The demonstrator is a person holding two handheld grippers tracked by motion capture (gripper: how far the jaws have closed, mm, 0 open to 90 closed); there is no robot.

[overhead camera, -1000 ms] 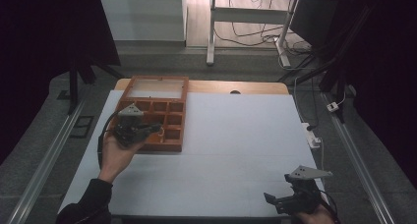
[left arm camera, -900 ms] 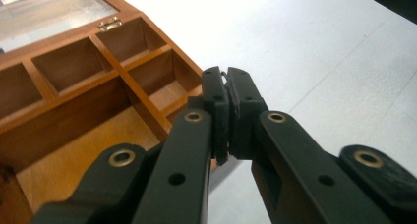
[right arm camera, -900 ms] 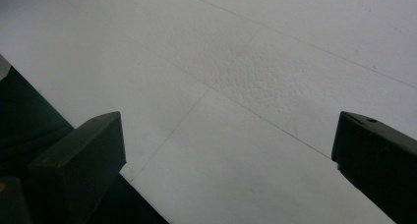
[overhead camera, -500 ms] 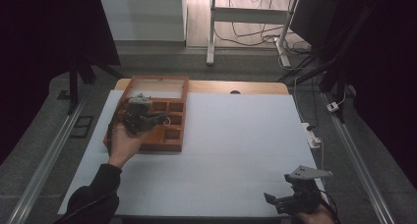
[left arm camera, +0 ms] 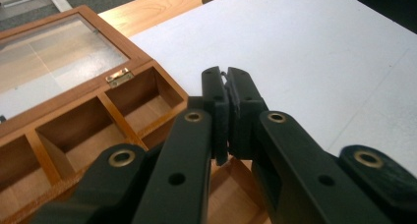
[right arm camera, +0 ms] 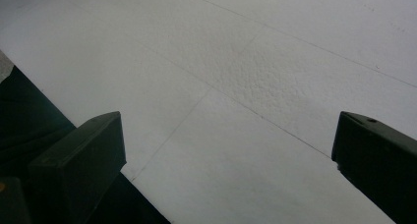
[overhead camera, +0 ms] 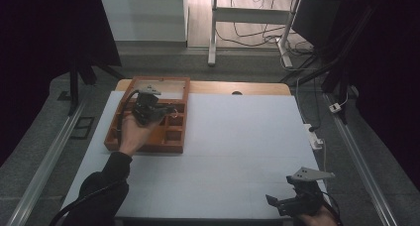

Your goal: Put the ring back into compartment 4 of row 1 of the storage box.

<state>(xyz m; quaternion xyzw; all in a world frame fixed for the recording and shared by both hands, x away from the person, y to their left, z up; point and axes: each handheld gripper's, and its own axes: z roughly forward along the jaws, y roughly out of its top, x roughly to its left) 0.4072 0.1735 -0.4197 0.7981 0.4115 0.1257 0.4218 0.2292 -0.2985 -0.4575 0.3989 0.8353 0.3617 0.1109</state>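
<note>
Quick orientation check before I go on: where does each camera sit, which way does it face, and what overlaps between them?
High view: above the person's side, looking forward and down on the white table; both forearms enter from below.
Left gripper view: rides the left gripper, jaws shut, over the wooden box.
Right gripper view: rides the right gripper, jaws apart, over bare table.
Shared: high and left gripper views both show the box and left gripper.

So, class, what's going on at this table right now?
A person works with a gripper in each hand. The left gripper hangs over the open wooden compartment box at the table's far left, its fingers pressed together, with nothing visible between them. The box's glass lid lies folded back. The right gripper rests near the table's front right corner with its fingers wide apart and empty.
</note>
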